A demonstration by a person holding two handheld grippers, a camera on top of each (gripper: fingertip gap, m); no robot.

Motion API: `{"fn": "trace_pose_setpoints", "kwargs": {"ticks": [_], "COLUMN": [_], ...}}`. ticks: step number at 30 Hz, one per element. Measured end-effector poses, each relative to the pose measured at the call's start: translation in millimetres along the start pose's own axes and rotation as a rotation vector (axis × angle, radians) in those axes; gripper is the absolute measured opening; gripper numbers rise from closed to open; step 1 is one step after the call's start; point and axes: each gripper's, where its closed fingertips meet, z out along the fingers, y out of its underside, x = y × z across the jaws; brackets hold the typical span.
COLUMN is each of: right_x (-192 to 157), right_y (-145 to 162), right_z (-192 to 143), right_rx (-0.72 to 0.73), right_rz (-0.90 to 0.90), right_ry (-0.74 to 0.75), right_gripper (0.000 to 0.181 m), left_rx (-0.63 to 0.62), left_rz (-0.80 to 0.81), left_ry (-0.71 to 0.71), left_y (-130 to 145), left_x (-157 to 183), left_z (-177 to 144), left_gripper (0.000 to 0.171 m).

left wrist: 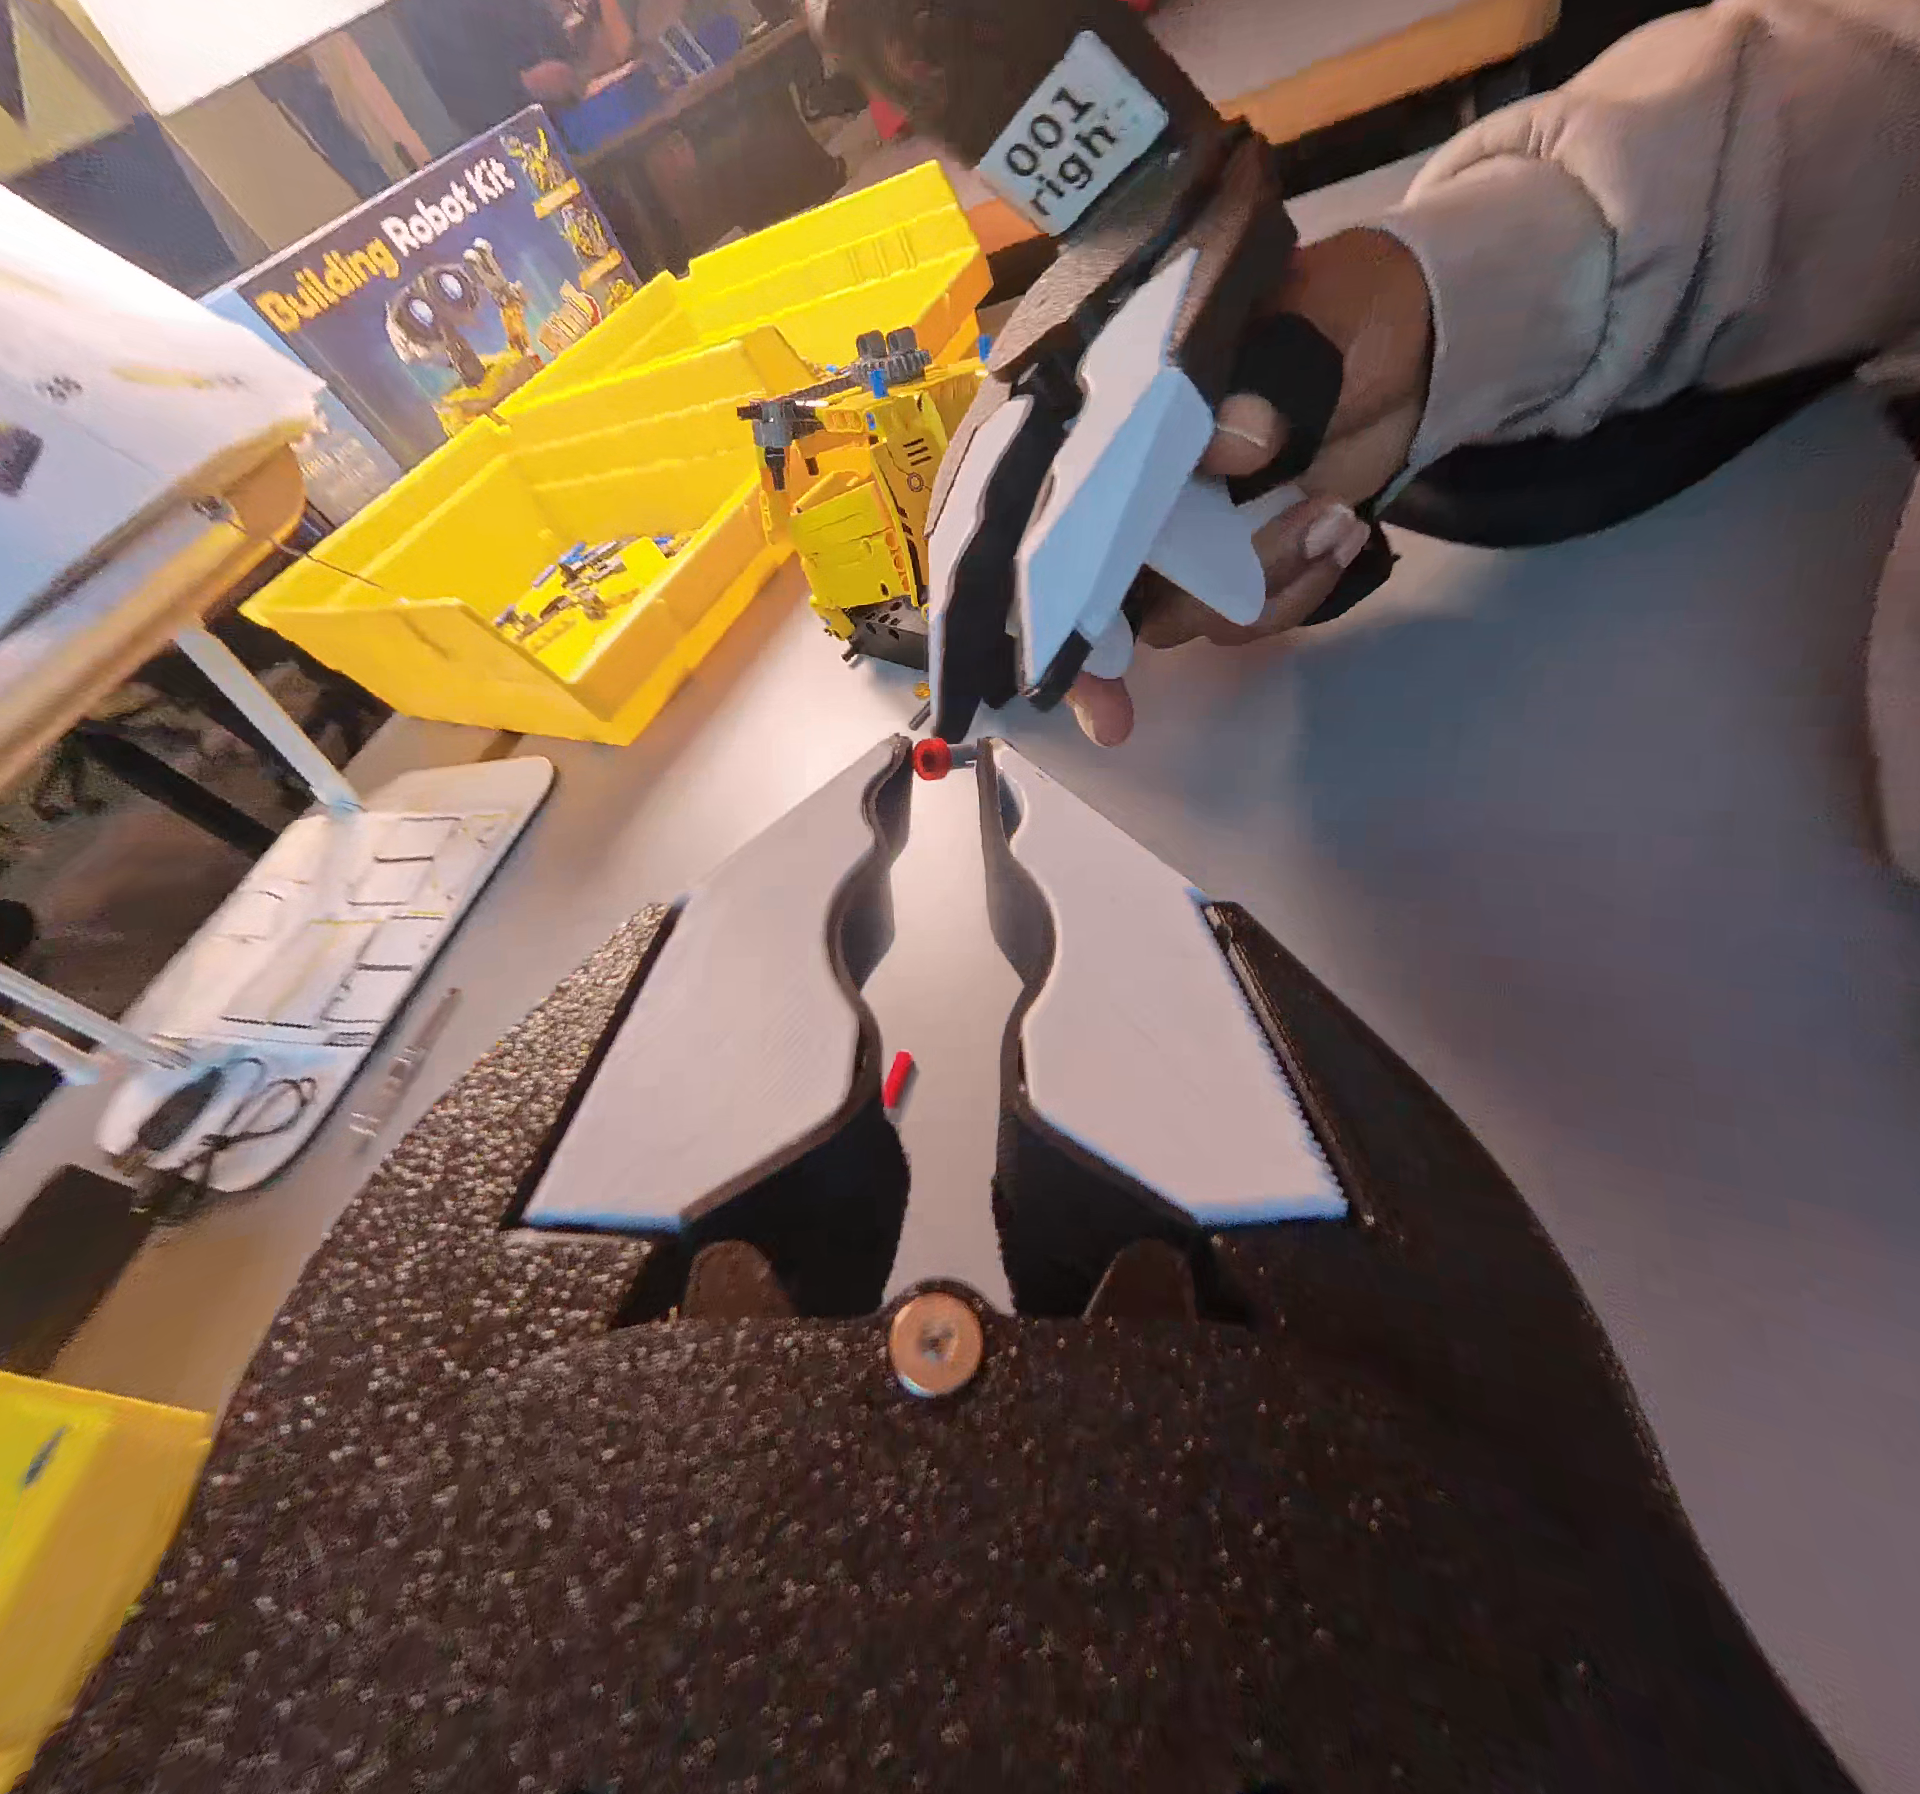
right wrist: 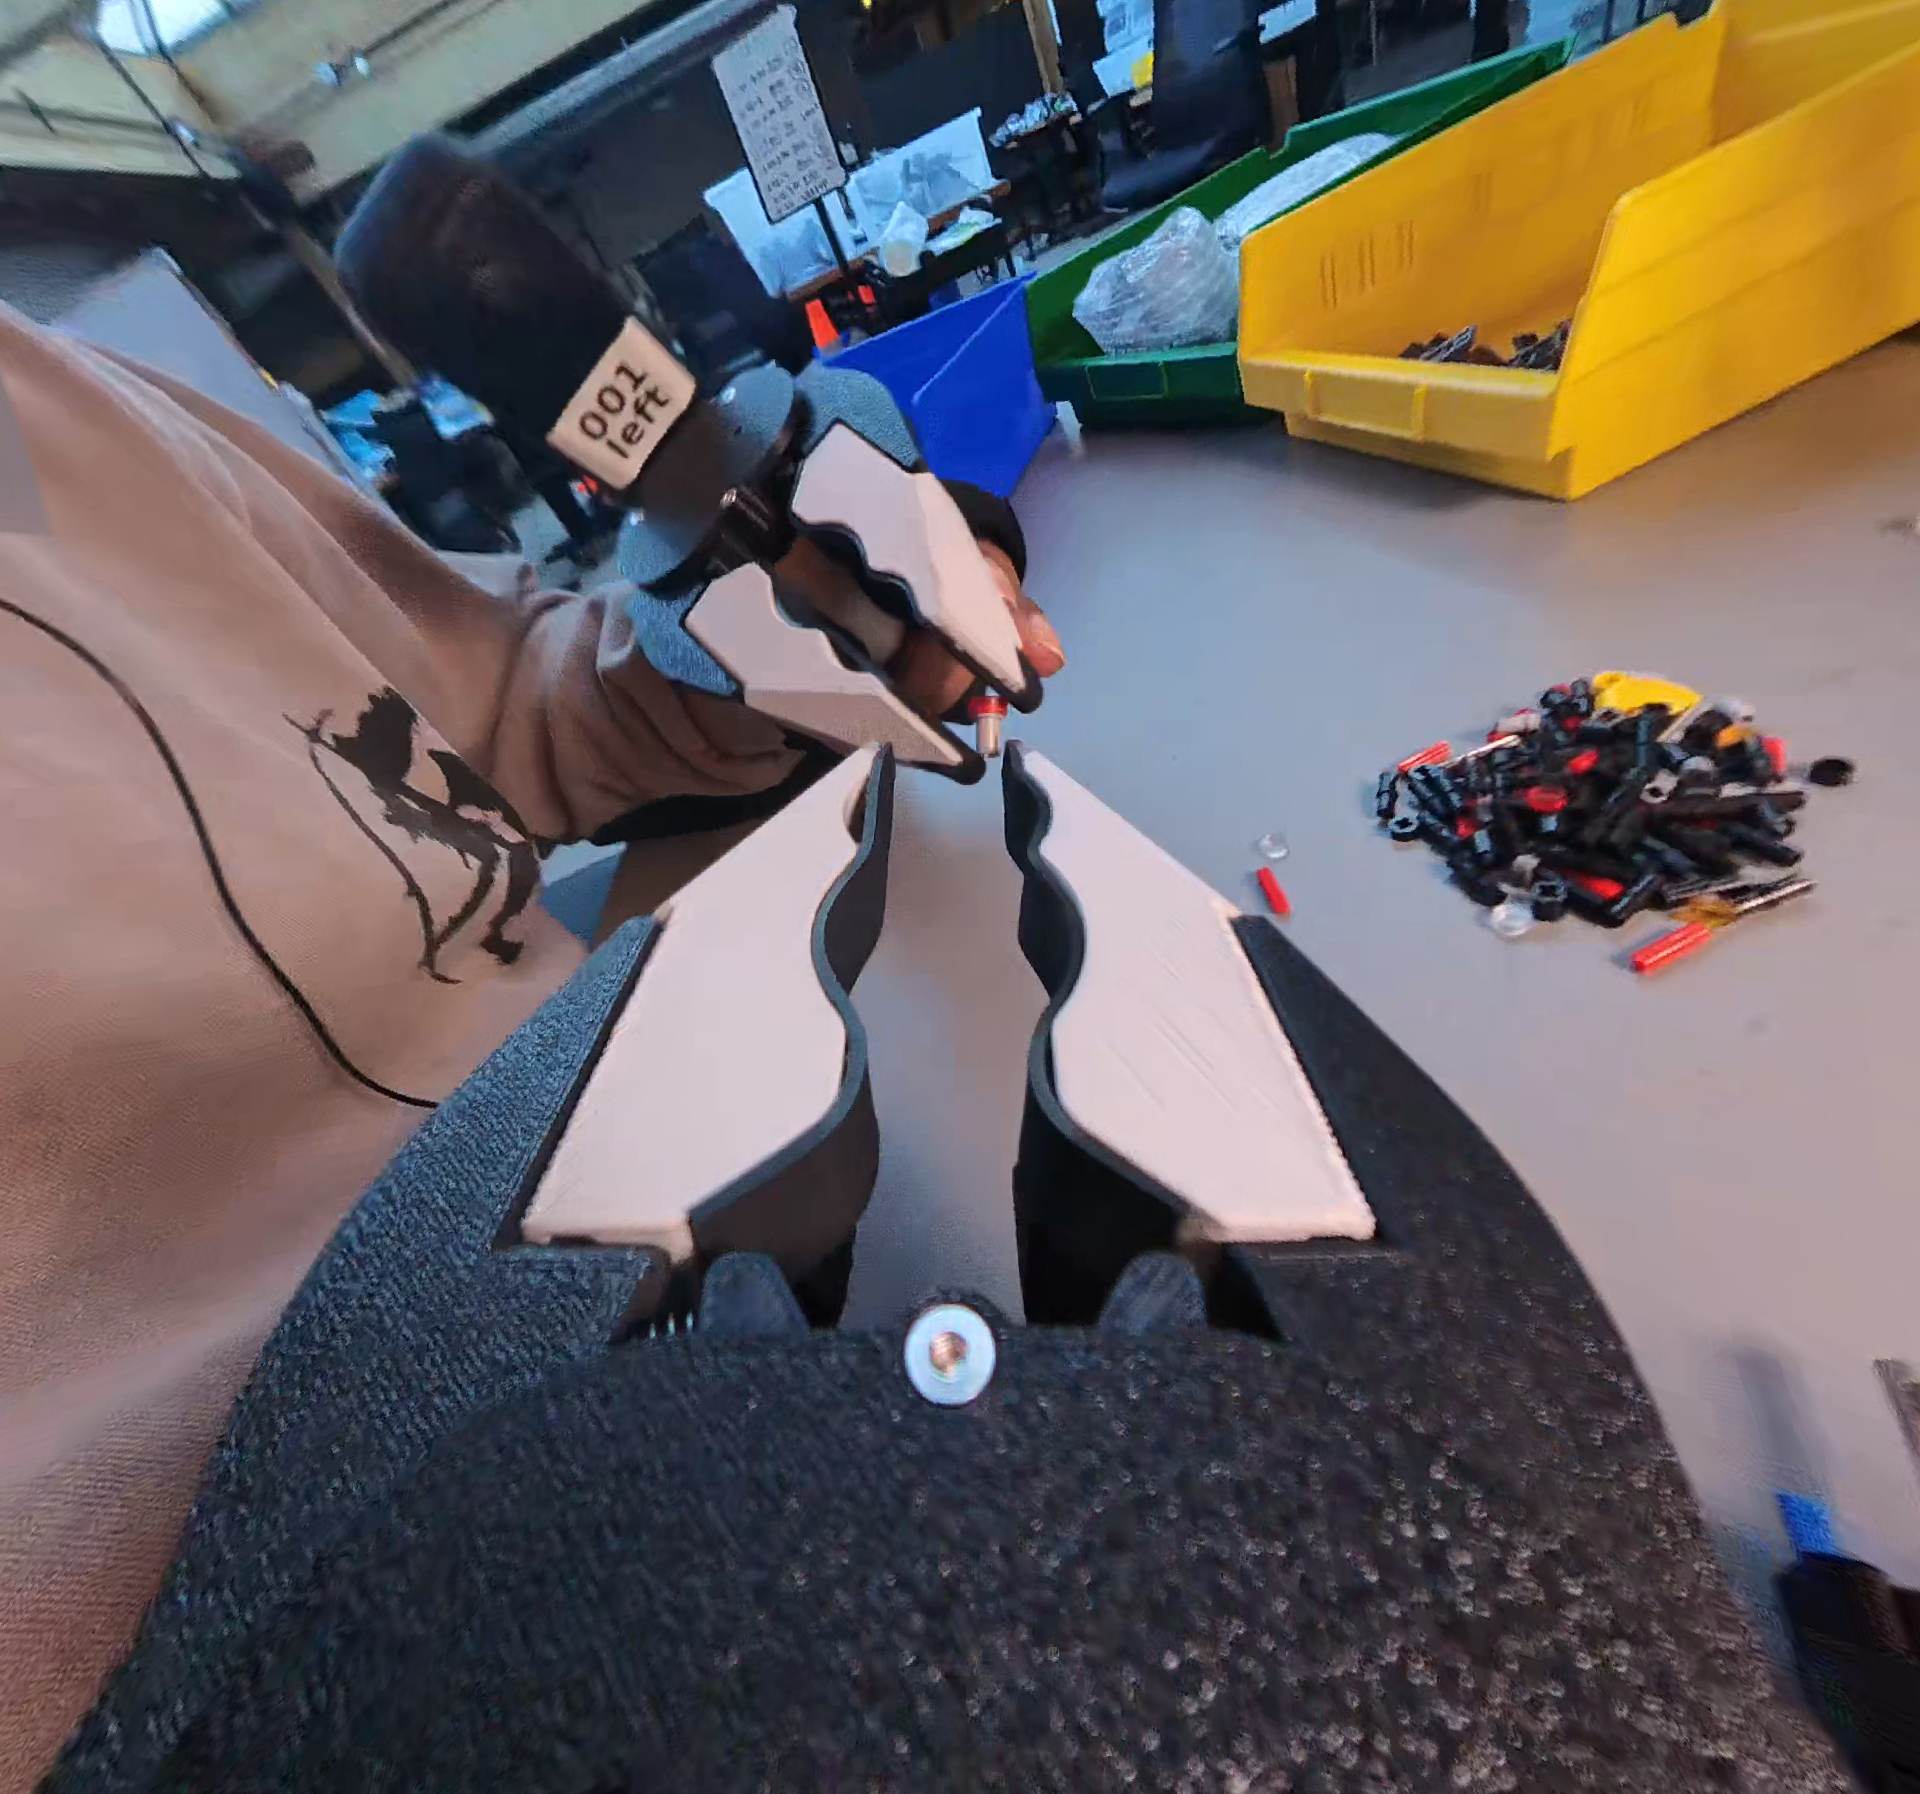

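My left gripper (left wrist: 943,757) is shut lengthwise on a small piece, a red bush on a grey pin (left wrist: 932,759). The red end sits against one pad and the grey end against the other. It is held just above the grey table (left wrist: 1507,965). The right wrist view shows the same piece (right wrist: 985,724) between the left gripper's tips (right wrist: 1000,731). My right gripper (right wrist: 948,757) is open and empty, its tips just in front of the piece's grey end. In the left wrist view the right gripper (left wrist: 997,705) comes down from above, one fingertip (left wrist: 951,718) right by the piece.
Yellow bins (left wrist: 582,518) with small parts and a yellow brick model (left wrist: 852,508) stand behind. A kit box (left wrist: 447,290) and an instruction sheet (left wrist: 343,913) are to the left. A pile of black and red parts (right wrist: 1600,809), a loose red pin (right wrist: 1272,890), and yellow (right wrist: 1507,290), green (right wrist: 1143,383) and blue bins (right wrist: 966,383) lie to the right. The grippers are tip to tip, or close to it.
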Motion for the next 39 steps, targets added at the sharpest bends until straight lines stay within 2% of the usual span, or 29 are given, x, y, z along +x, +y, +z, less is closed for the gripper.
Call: {"fn": "trace_pose_setpoints", "kwargs": {"ticks": [4, 10, 20, 23, 26, 29, 34, 39], "right_x": [3.1, 8.8, -1.1, 0.2, 6.5, 11.3, 8.7, 1.3], "right_y": [-1.7, 12.9, 11.7, -0.3, -20.2, -39.5, -43.8, -42.4], "right_z": [1.1, 7.0, 8.2, 3.6, -5.0, -10.8, 4.2, 13.6], "right_rx": [0.039, -0.037, -0.022, 0.057, 0.191, 0.338, 0.434, 0.448], "right_rz": [0.170, 0.183, 0.202, 0.247, 0.320, 0.409, 0.541, 0.580], "right_ry": [-0.048, -0.011, -0.093, -0.123, -0.139, -0.168, -0.188, -0.191], "right_gripper": [0.020, 0.014, 0.007, 0.006, 0.007, 0.007, 0.005, 0.005], "left_rx": [-0.037, -0.104, -0.037, 0.028, 0.106, 0.138, 0.109, 0.059], "left_rz": [0.158, 0.308, 0.288, 0.134, -0.015, -0.109, -0.019, 0.133], "left_ry": [-0.016, -0.033, -0.021, -0.036, -0.044, -0.089, -0.253, -0.319], "left_y": [3.3, 14.3, 3.6, -3.8, -14.9, -21.2, -26.4, -26.8], "left_x": [7.6, 13.2, 13.7, 3.9, -6.9, -15.6, -29.0, -28.5], "left_z": [2.1, 6.1, 1.6, -1.3, -6.3, -5.1, -4.4, -9.6], "left_gripper": [0.011, 0.011, 0.011, 0.008, 0.017, 0.017, 0.017, 0.013]}}
